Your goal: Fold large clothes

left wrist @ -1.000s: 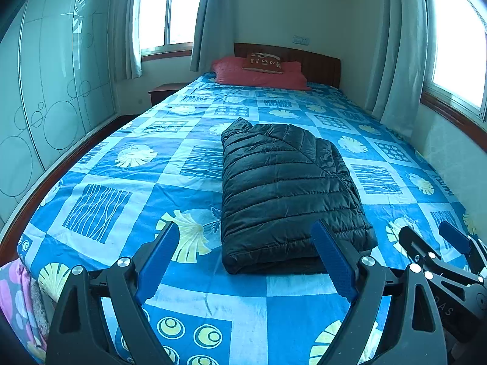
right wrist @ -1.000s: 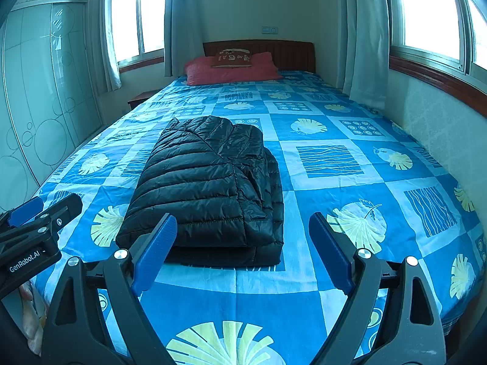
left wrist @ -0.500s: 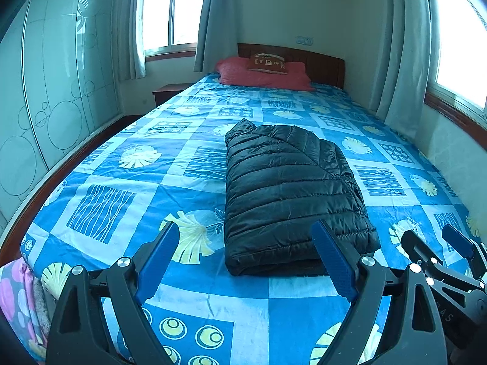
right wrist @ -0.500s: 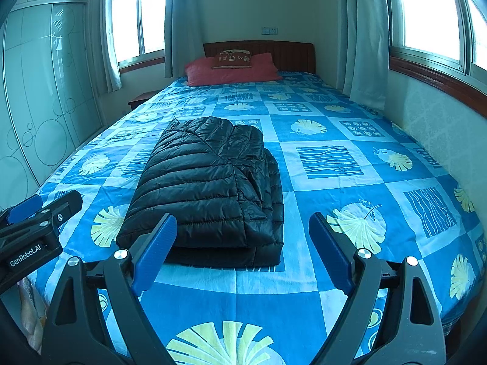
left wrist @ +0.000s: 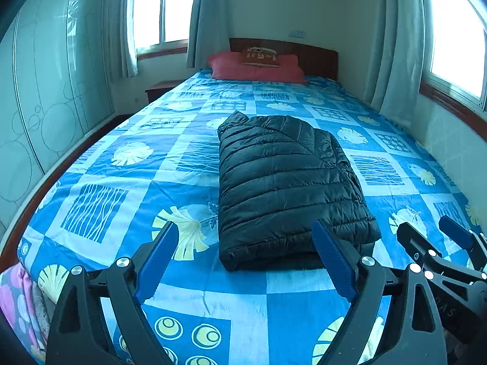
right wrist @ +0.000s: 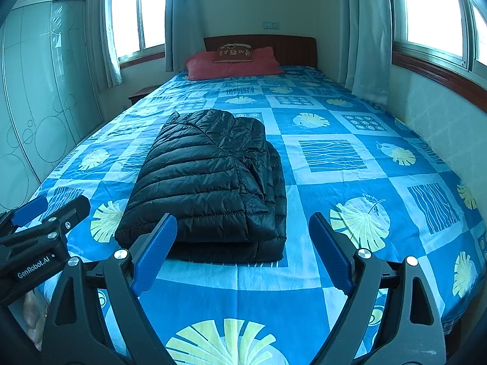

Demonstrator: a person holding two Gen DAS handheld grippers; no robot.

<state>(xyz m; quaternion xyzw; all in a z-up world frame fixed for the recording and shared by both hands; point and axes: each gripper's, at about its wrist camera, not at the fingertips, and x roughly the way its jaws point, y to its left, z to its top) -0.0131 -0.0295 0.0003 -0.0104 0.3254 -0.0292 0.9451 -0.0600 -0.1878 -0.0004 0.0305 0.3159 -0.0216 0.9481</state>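
A black quilted puffer jacket (left wrist: 286, 182) (right wrist: 210, 182) lies folded into a thick rectangle in the middle of the bed. My left gripper (left wrist: 246, 261) hovers open over the bed's near edge, short of the jacket's near end, nothing between its blue pads. My right gripper (right wrist: 240, 255) is likewise open and empty, just short of the jacket's near right corner. In the left wrist view the right gripper (left wrist: 438, 243) shows at the right edge; in the right wrist view the left gripper (right wrist: 45, 216) shows at the left edge.
The bed (left wrist: 121, 182) has a blue patterned cover. Red pillows (left wrist: 255, 67) lie against a wooden headboard. A wardrobe (left wrist: 45, 91) stands on the left, a wall with windows and curtains (right wrist: 371, 36) on the right. A pink patterned cloth (left wrist: 15, 301) hangs at the near left corner.
The left wrist view has shifted slightly, so the jacket sits a little further right and lower in it. Both grippers stay open; the jacket has not moved.
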